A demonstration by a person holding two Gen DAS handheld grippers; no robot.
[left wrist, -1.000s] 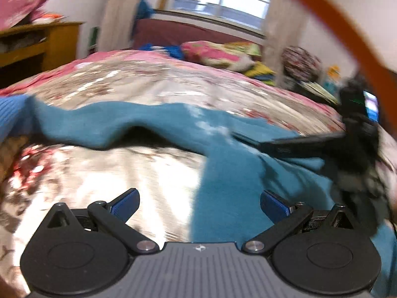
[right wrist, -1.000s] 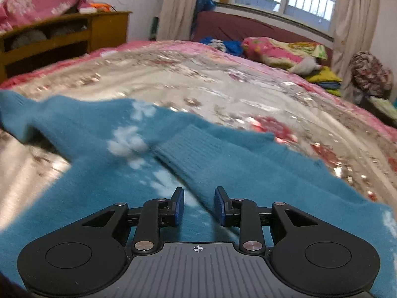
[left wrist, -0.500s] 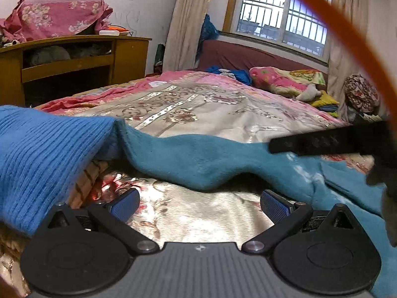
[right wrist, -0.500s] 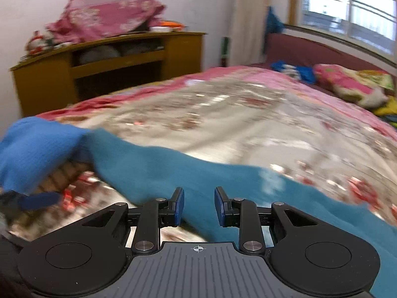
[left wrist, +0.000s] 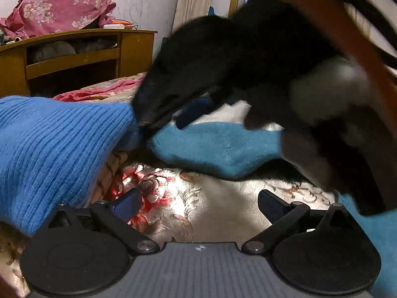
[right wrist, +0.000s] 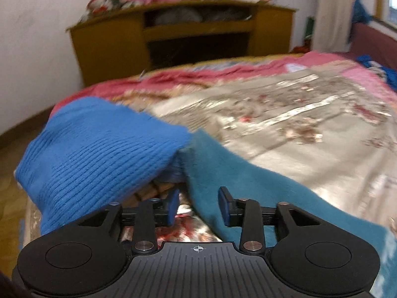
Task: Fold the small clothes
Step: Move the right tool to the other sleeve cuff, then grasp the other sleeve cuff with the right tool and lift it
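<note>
Across the bed [right wrist: 310,124] spreads a shiny floral quilt, with a wooden cabinet [right wrist: 173,29] against the far wall. We see the teal sweater [right wrist: 260,191] lying on the near part, a bright blue knit [right wrist: 99,159] bunched at its left end. Our left tool [left wrist: 198,204] gapes, released over quilt. Our right tool [right wrist: 198,207] is opening, teal cloth loose between its jaws.

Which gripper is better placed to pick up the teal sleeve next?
Right, probably. The right gripper has its jaws opening directly over the teal sleeve. The left gripper hangs open over bare bedspread, short of it.
</note>
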